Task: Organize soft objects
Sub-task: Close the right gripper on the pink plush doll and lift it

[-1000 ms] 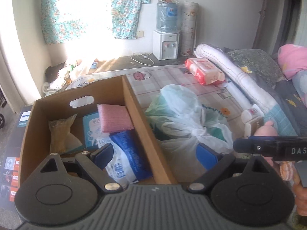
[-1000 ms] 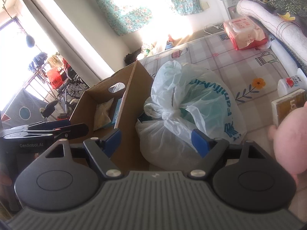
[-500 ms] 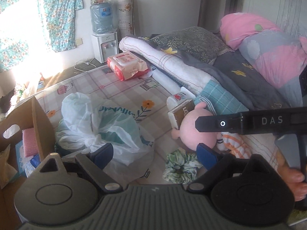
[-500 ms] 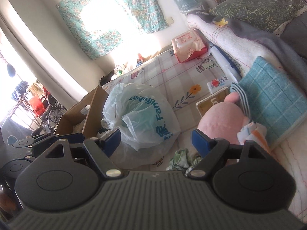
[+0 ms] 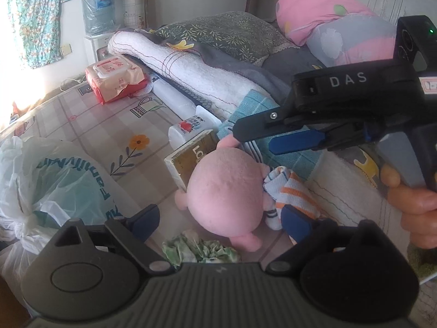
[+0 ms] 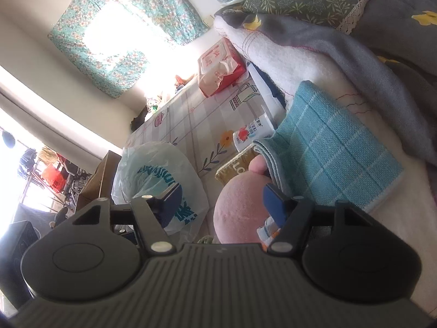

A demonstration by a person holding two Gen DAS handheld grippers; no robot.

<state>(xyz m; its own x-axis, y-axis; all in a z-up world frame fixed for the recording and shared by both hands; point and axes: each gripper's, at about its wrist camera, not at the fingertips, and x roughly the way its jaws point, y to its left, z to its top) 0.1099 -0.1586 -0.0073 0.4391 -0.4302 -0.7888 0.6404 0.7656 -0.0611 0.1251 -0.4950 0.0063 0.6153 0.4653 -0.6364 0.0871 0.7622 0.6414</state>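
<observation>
A pink plush toy [image 5: 224, 191] lies on the patterned mat, between my open left gripper's [image 5: 221, 222] fingers and just ahead of them. A striped white-orange sock [image 5: 289, 188] lies against its right side, and a green scrunchie [image 5: 199, 250] lies below it. A folded teal checked cloth [image 6: 330, 147] rests on the bedding behind the plush. My right gripper [image 6: 222, 205] is open and empty, hovering over the plush [image 6: 240, 210]; it also shows in the left wrist view [image 5: 256, 139] above the plush and the teal cloth.
A white plastic bag [image 5: 52, 183] sits at left, with the cardboard box [image 6: 101, 180] beyond it. A gold box [image 5: 191, 158], a small bottle [image 5: 191, 128] and a wet-wipes pack [image 5: 114, 79] lie on the mat. Rolled blankets and pillows [image 5: 218, 32] fill the right.
Both grippers swung right, away from the cardboard box and bag, and closed in on the pink plush. The right gripper now hangs over the plush and teal cloth.
</observation>
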